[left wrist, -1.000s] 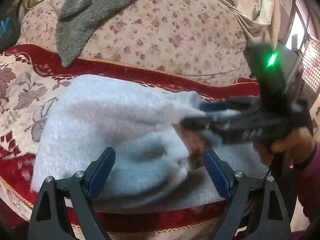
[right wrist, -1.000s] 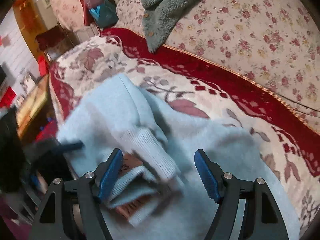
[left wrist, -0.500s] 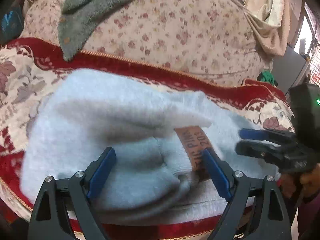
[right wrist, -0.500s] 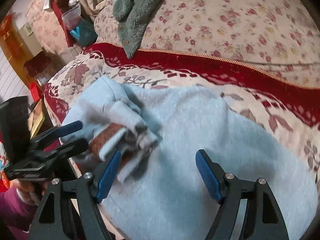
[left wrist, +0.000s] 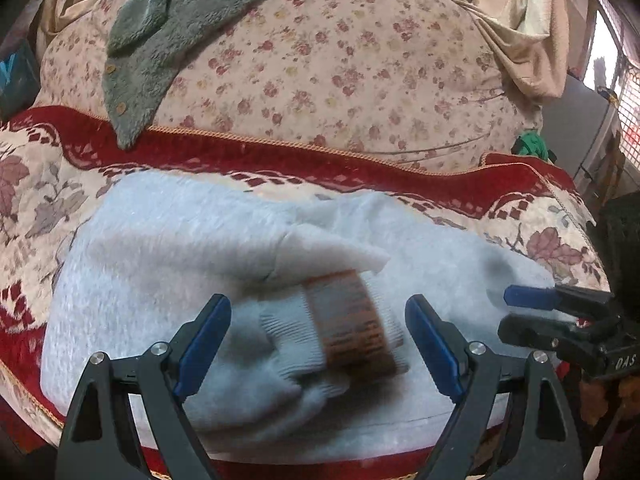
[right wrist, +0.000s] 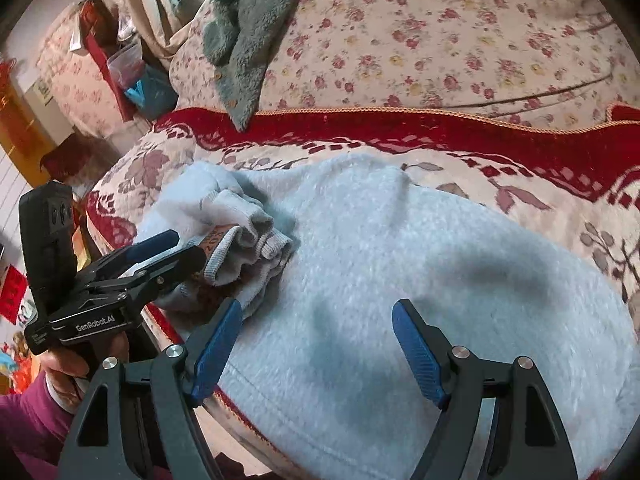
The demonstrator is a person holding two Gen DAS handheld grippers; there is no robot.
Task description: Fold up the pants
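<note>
Light blue fleece pants (left wrist: pixel 168 264) lie folded on the sofa seat; they also fill the right wrist view (right wrist: pixel 400 264). Their ribbed cuffs with a brown label (left wrist: pixel 348 332) are bunched on top near the front edge, and show in the right wrist view (right wrist: pixel 244 240) too. My left gripper (left wrist: pixel 318 344) is open with its jaws either side of the cuffs, above them. It appears in the right wrist view (right wrist: pixel 168 248) beside the cuffs. My right gripper (right wrist: pixel 316 344) is open and empty over the flat fleece. It shows at the right of the left wrist view (left wrist: pixel 520 312).
The sofa seat has a red and cream floral cover (left wrist: pixel 40 184). A floral cushion back (left wrist: pixel 320 60) rises behind, with a grey-green fleece garment (left wrist: pixel 168 40) draped on it. Furniture and boxes (right wrist: pixel 120 68) stand past the sofa's left end.
The right gripper let go of the cuffs and pulled away to the right. The cuffs now lie bunched on the pants. The left gripper stayed open over them.
</note>
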